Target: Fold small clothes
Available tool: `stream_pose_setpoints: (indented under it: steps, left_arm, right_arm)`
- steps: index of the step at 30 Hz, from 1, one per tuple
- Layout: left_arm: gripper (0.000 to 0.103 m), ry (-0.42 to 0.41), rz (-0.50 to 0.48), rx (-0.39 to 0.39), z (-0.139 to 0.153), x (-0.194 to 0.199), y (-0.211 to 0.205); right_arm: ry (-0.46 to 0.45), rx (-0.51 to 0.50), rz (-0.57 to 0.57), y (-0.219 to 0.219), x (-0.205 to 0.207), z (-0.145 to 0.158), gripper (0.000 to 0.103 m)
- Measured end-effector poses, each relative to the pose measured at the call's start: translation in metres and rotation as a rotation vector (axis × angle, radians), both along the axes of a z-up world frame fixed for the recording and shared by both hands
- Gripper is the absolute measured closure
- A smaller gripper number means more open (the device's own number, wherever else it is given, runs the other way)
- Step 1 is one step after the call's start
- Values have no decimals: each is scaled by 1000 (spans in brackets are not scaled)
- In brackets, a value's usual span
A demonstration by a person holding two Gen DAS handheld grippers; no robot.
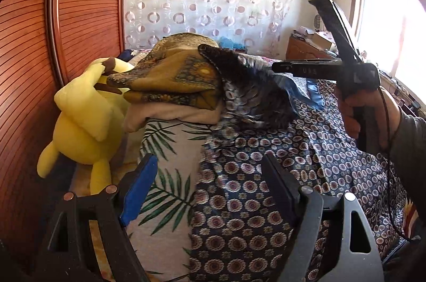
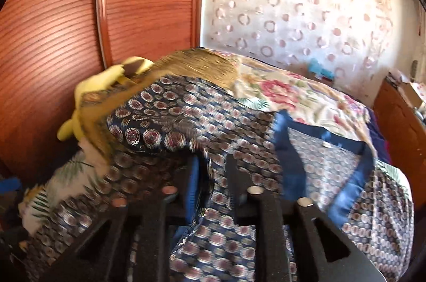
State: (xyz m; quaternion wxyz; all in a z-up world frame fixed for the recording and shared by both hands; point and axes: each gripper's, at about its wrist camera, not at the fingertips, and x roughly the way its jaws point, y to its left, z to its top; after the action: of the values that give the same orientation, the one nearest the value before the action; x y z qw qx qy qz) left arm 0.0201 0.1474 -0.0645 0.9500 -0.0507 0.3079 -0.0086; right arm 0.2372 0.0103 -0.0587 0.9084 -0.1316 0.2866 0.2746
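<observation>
A navy garment with a round medallion print (image 1: 279, 170) lies spread on the bed; it also fills the right wrist view (image 2: 239, 127), with a plain blue trim (image 2: 314, 138). My left gripper (image 1: 210, 191) is open just above the garment's left edge, holding nothing. My right gripper (image 1: 277, 67) shows side-on in the left wrist view, held by a hand (image 1: 372, 111), and pinches a lifted part of the garment near the pile. In its own view the right gripper (image 2: 213, 175) has a fold of the cloth between its nearly closed fingers.
A pile of folded clothes, a mustard patterned piece (image 1: 173, 79) on top, sits on a palm-leaf sheet (image 1: 170, 175). A yellow plush toy (image 1: 85, 119) leans by the wooden wardrobe (image 1: 66, 15). A floral quilt (image 2: 293, 92), curtain and window lie beyond.
</observation>
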Motion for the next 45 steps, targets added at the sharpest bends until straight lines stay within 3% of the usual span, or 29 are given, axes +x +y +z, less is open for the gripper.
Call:
stream_pose_setpoints:
  steps: [3,4,8,13,19,20,21,22,26,31,33,36,37,39,45]
  left_arm:
    - [22,8,-11,9,-1,4,-6]
    - [22,9,-14,9,-1,4,-8]
    - [22,13,-26,9,-2,6,-13]
    - [22,19,-27,14,-5,10,-15]
    - [22,33,-24,13,-9,14,-12]
    - [22,32,-25,13,-9,14,-12]
    - [22,31,-25,15,-9,13,-13]
    - [22,30,-26,17,-9,12,-13]
    - [22,27,-28,14,-9,11,-12]
    - [22,33,-37,8,-10,16,-15]
    - [22,31,-46,16,-8,20,-19]
    - [22,26,-60,25,-4,29,-27]
    - [22,25,-65,25,-2,31,-30]
    - [22,20,-84,30,2,38,-38]
    - [22,21,-157,56,7,58,-72]
  right_arm:
    - [12,8,7,-2,-3,0,53]
    - [8,4,6,-2,-4,-1,51]
    - [7,3,38,5,-5,-2,51]
    - [77,27,180,17,-10,-13,51]
    - [120,-70,266,65,0,-35,52]
    - [115,-96,260,70,4,-38,56]
    - [103,-122,243,76,9,-40,77]
    - [100,-132,229,79,13,-41,92]
    - [58,-59,155,69,29,-22,96]
    - [-7,28,-31,37,58,8,96]
    - [14,47,-61,25,68,13,85]
    - [23,90,-64,8,68,21,49]
    - [20,101,-59,-1,66,22,41]
    - [21,98,-59,-17,60,22,37]
    - [26,65,-73,-82,11,14,37]
